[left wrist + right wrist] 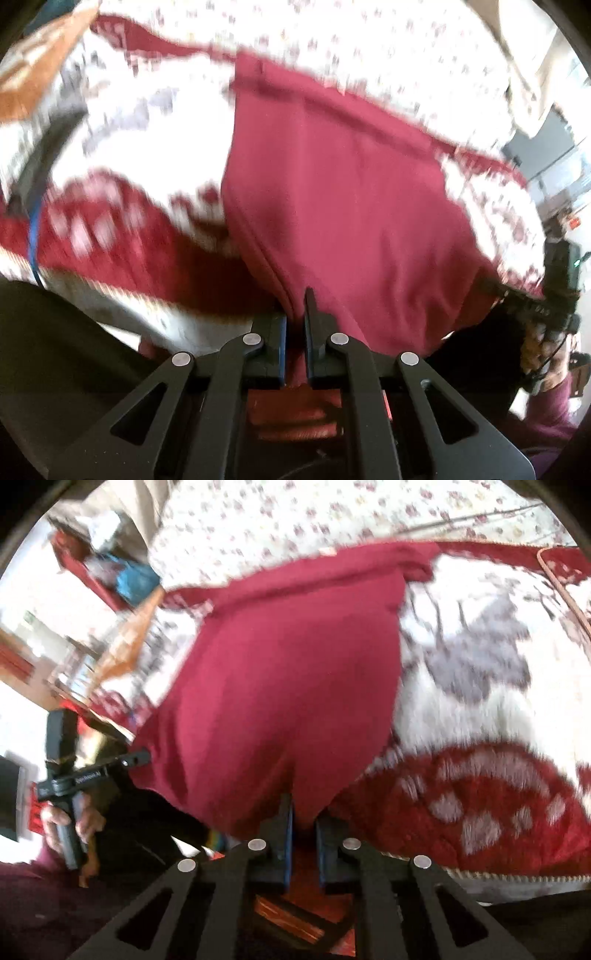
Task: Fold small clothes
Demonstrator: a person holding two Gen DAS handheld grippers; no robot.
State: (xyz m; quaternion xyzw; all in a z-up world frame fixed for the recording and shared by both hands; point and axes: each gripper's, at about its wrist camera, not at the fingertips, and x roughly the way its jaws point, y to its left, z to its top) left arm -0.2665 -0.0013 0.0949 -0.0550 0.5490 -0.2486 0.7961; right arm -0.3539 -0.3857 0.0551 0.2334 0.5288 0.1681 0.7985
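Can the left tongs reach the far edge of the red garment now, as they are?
Probably not yet. The left tongs are shut on the near edge of the red garment, as are the right tongs. Nothing lies on the cloth between, but they would have to let go first.

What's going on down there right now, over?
Left gripper shut on red garment. Right gripper shut on its other near edge. Garment hangs over patterned blanket. Nothing in the way.

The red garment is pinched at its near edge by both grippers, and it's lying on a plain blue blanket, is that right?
Not quite. The blanket is white and red with grey figures, not plain blue, as the right wrist view shows. The left gripper and right gripper do pinch the red garment.
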